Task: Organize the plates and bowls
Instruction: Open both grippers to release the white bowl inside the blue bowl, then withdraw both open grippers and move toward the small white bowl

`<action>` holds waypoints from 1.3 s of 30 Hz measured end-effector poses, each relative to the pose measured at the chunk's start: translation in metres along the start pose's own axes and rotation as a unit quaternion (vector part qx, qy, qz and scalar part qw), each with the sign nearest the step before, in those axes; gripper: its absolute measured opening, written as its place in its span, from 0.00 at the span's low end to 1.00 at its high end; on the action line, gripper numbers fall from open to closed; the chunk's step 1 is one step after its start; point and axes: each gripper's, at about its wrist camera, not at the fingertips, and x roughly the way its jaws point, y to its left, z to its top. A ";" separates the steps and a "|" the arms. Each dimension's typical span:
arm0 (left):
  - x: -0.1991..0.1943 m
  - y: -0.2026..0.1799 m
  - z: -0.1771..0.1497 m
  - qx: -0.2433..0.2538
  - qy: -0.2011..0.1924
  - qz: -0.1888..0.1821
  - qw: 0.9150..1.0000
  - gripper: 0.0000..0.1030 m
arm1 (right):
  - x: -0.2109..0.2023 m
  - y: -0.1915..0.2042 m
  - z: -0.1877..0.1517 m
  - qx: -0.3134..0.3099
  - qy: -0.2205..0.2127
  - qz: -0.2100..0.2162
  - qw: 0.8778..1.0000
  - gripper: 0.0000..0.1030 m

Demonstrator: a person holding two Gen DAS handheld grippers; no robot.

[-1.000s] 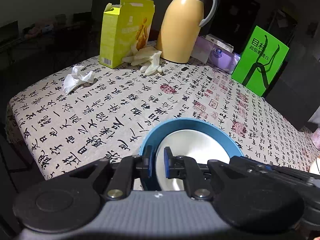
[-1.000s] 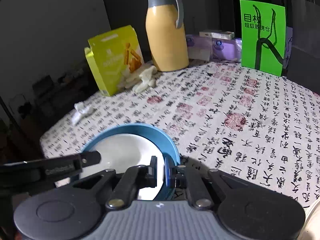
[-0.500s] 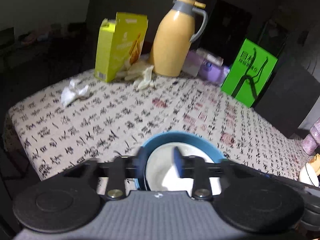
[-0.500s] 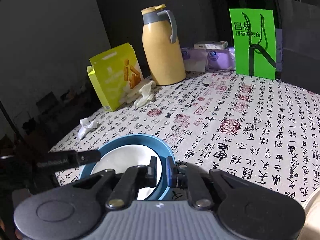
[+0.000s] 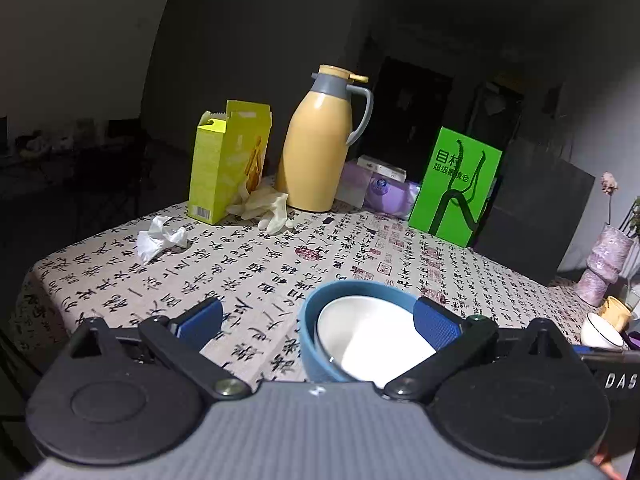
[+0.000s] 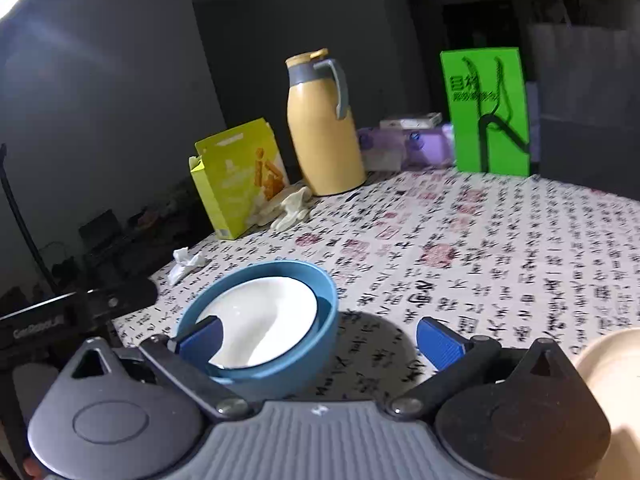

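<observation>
A blue bowl (image 5: 310, 344) (image 6: 280, 364) stands on the calligraphy tablecloth (image 5: 248, 276) with a white bowl (image 5: 368, 336) (image 6: 264, 316) nested inside it. My left gripper (image 5: 318, 324) is at the bowl's left side. Its jaws are opening wide around the left rim, and the pads do not press on it. My right gripper (image 6: 320, 342) is at the bowl's right side. Its jaws are also opening, with the right rim between them and untouched. Each gripper's body shows at the edge of the other's view.
At the back stand a yellow-green box (image 5: 228, 164), pale gloves (image 5: 268, 208), a tan thermos jug (image 5: 320, 144), purple tissue packs (image 5: 384, 188) and a green sign (image 5: 456, 192). A crumpled tissue (image 5: 160, 238) lies left. A white bowl (image 5: 600, 332), a yellow cup (image 5: 616, 310) and a vase (image 5: 604, 268) stand right. A cream dish (image 6: 608, 364) lies beside my right gripper.
Both grippers were shut on the blue bowl's rim and have let go, opening wide. Both have drawn back and tilted up, so more of the room shows. The bowls stay on the cloth.
</observation>
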 end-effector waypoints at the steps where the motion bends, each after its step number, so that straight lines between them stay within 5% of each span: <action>1: -0.004 0.002 -0.005 0.003 -0.004 0.000 1.000 1.00 | -0.004 0.001 -0.004 -0.004 -0.006 -0.006 1.000 1.00; 7: -0.016 0.006 -0.032 0.021 -0.009 -0.002 1.000 1.00 | -0.021 0.006 -0.023 -0.027 -0.038 -0.046 0.998 1.00; 18: -0.027 0.010 -0.077 0.008 -0.001 -0.031 0.999 1.00 | -0.047 0.006 -0.061 -0.024 -0.032 -0.078 0.996 1.00; 39: -0.034 -0.024 -0.092 0.029 -0.011 -0.101 0.994 1.00 | -0.113 -0.014 -0.085 0.003 -0.106 -0.192 0.976 1.00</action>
